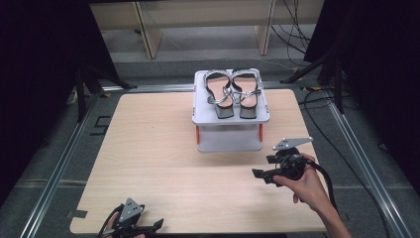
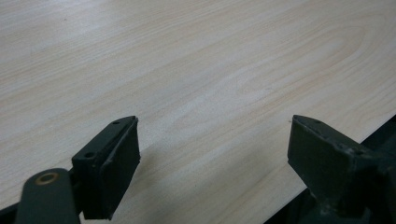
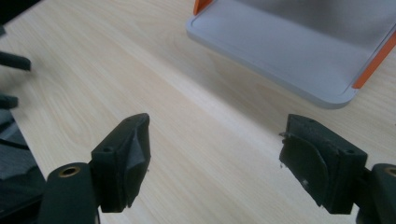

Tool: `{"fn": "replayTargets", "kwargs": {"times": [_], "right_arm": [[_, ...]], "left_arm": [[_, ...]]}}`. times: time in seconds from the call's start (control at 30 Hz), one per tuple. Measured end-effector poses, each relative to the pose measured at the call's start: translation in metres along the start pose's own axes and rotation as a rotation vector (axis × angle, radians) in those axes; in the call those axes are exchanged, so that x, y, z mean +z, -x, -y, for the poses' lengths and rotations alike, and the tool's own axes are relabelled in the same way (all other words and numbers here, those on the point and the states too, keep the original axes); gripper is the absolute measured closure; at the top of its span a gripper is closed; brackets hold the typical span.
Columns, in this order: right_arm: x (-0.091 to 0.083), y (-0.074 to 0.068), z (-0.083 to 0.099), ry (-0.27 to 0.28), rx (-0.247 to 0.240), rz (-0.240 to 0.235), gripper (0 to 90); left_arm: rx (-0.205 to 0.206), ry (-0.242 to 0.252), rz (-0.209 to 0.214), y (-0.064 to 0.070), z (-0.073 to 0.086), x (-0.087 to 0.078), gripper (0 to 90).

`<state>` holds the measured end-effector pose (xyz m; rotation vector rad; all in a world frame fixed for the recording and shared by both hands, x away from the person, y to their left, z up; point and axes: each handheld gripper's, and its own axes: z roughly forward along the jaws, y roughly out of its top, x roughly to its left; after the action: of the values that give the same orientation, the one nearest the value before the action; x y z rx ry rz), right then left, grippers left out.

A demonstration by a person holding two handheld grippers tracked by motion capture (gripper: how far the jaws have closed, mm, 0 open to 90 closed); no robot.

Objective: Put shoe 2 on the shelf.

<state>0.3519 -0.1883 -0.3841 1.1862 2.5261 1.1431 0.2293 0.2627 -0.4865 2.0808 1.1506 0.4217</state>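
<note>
Nearest the person, the left gripper rests low at the near edge of the wooden table. Its own view shows the jaws spread wide with only bare wood between them; it holds nothing. Farther in and to the right, the right gripper sits just above the table in the person's hand, pointing toward the left. Its jaws also stand wide apart and empty, with the lower tray of the rack just beyond them.

At the far middle of the table stands the small two-level shelf rack, grey trays on orange posts. The pair of sandals lies side by side on its top tray, heels toward the person, straps touching or nearly so. The lower tray appears bare.

Risks, as judged:
- The sandals lie close together with thin metallic straps; a jaw closing on one strap could snag the neighbour and drag both off the tray.
- The rack looks light and stands unfixed; a push from the right gripper against a post or tray edge could slide or tip it toward the far table edge.
- A grip on a strap alone may let the heavy heel swing and knock the rack.

Count: two grippers, two sandals, one rack with two trays, one table.
</note>
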Motion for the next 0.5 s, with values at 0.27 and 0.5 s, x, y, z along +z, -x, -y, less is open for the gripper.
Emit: {"fn": "replayTargets", "kwargs": {"times": [0.27,0.5], "right_arm": [[0.011,-0.004,0.024,0.007,0.016,-0.044,24.1],[0.023,-0.001,0.044,0.013,0.022,-0.062,22.7]], "left_arm": [[0.019,0.003,-0.003,-0.001,-0.001,0.000,16.6],[-0.012,-0.001,0.006,0.001,0.000,-0.001,16.6]]}}
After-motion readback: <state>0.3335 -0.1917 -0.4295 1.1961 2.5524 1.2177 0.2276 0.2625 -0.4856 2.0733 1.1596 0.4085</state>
